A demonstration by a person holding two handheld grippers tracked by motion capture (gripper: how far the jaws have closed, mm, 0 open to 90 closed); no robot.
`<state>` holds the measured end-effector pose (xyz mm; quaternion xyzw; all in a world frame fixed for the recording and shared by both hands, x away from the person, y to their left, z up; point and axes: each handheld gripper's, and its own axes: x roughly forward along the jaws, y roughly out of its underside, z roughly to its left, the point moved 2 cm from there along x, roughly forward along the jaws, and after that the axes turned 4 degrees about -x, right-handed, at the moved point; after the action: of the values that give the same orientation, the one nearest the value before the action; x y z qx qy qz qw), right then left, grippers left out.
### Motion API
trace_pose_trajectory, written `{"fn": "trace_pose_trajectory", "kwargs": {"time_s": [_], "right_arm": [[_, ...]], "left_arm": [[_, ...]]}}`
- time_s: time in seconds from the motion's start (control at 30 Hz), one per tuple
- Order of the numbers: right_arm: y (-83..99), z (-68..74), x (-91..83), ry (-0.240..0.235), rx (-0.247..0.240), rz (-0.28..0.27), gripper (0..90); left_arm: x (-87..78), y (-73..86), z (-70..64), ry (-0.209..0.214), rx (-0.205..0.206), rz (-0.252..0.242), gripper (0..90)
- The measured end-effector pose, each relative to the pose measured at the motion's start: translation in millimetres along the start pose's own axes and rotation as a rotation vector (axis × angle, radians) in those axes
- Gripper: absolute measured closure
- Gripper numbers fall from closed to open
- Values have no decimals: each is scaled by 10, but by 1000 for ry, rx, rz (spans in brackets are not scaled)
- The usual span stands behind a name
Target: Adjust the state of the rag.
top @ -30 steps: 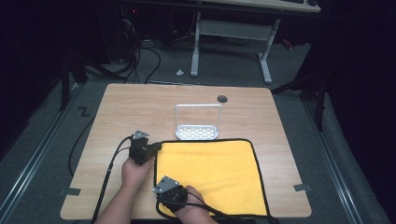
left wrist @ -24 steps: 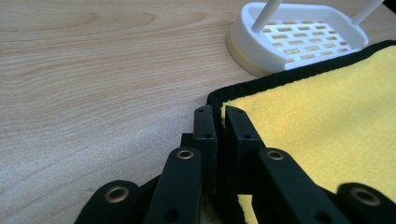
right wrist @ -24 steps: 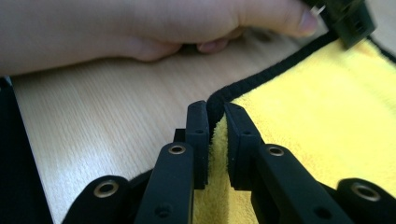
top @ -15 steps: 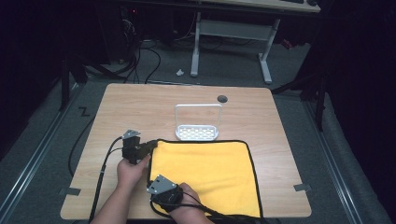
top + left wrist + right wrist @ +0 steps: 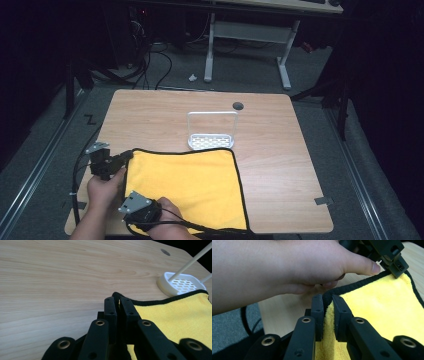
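High view shows the yellow cloth at the table's 6 o'clock; left gripper and right gripper each pinch a corner, nearly closed. Lift both evenly, keeping the edge taut.

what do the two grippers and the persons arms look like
Both grippers are black, each with two flat, straight jaws on linked arms pinned with brass-ringed rivets. The left gripper and the right gripper each carry a grey three-cornered plate on top and trail a black cable. The forearms are bare, with no sleeves or gloves in sight.
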<state>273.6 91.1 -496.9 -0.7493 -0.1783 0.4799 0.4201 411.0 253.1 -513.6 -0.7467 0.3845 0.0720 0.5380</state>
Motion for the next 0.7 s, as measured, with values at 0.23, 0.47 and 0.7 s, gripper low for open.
{"fn": "trace_pose_trajectory", "kwargs": {"time_s": [0.23,0.47,0.7], "right_arm": [[-61,2,-51,13,-19,-9,814],[70,-214,-413,76,0,-25,814],[407,-510,-868,159,54,-22,811]], "left_arm": [[3,-18,-68,10,-5,-4,845],[224,-95,-508,44,15,-18,845],[516,-118,-1001,52,58,-4,844]]}}
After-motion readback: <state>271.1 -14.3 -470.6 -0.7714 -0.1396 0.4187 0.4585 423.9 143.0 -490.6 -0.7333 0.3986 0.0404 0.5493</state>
